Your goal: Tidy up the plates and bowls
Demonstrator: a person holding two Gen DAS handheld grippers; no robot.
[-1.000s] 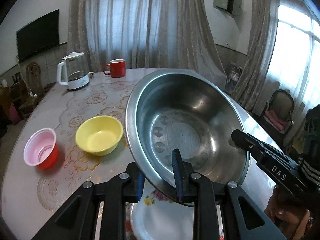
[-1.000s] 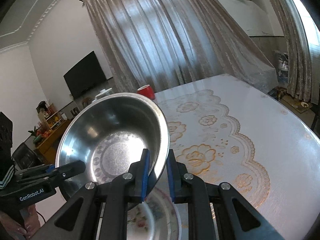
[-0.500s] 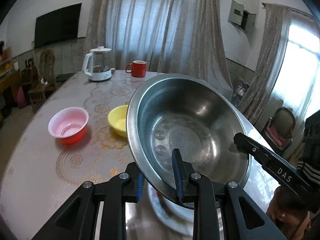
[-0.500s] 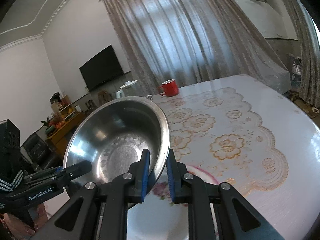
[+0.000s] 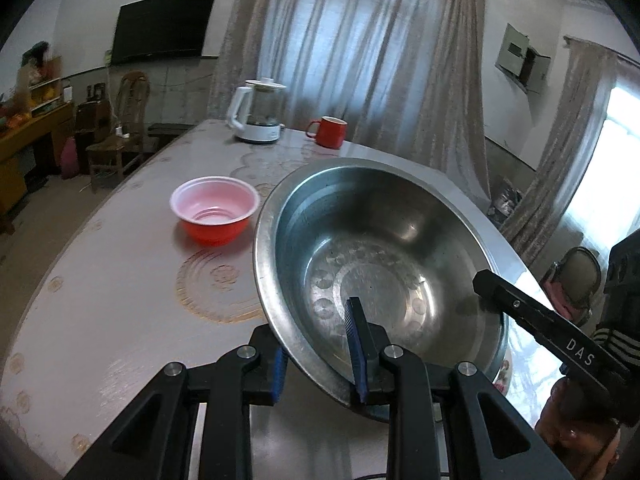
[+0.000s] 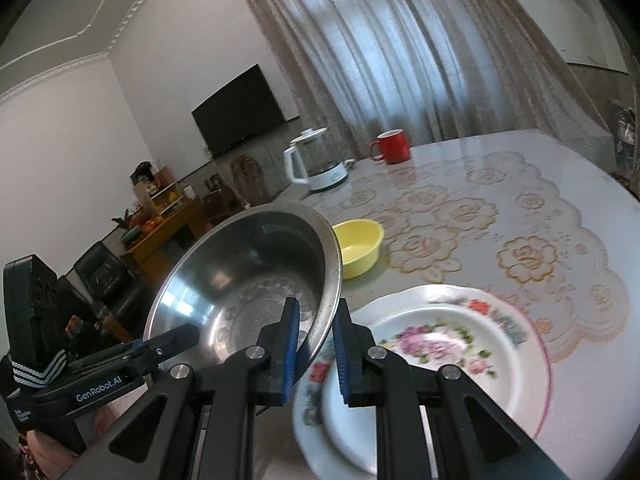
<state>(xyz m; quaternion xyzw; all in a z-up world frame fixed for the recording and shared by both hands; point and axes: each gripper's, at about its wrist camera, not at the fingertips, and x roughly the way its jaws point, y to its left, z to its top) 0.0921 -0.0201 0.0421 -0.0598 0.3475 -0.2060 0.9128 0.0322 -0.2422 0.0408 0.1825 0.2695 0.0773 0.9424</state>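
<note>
Left wrist view: the left gripper [image 5: 318, 354] is clamped on the near rim of the steel bowl [image 5: 384, 264], one blue pad inside the wall and the other outside beneath it. The bowl is tilted and appears held clear of the table [image 5: 120, 280]. The right gripper [image 5: 496, 286] enters from the right and meets the far rim; whether it pinches there cannot be told from this view. A red bowl with a pale interior [image 5: 214, 210] stands on the table just beyond the steel bowl, and a white kettle [image 5: 258, 114] and a red mug [image 5: 328, 131] stand at the far edge. Right wrist view: the right gripper [image 6: 314, 350] has its pads drawn together on the steel bowl's rim [image 6: 256, 284], wall between them, so both tools carry the bowl. The left gripper [image 6: 176, 338] reaches the opposite rim from the lower left. Just beside the bowl, on its right, a floral plate [image 6: 460, 340] lies on the table, somewhat blurred, and appears to overlap a second plate [image 6: 340, 420] under the tool. A yellow bowl [image 6: 358, 246] sits behind, apart from the plate. Assessment: the step in hand is a two-handed carry of the steel bowl. The next move likely calls for levelling it, lowering it onto a chosen spot, and only then easing both grips off the rim.
</note>
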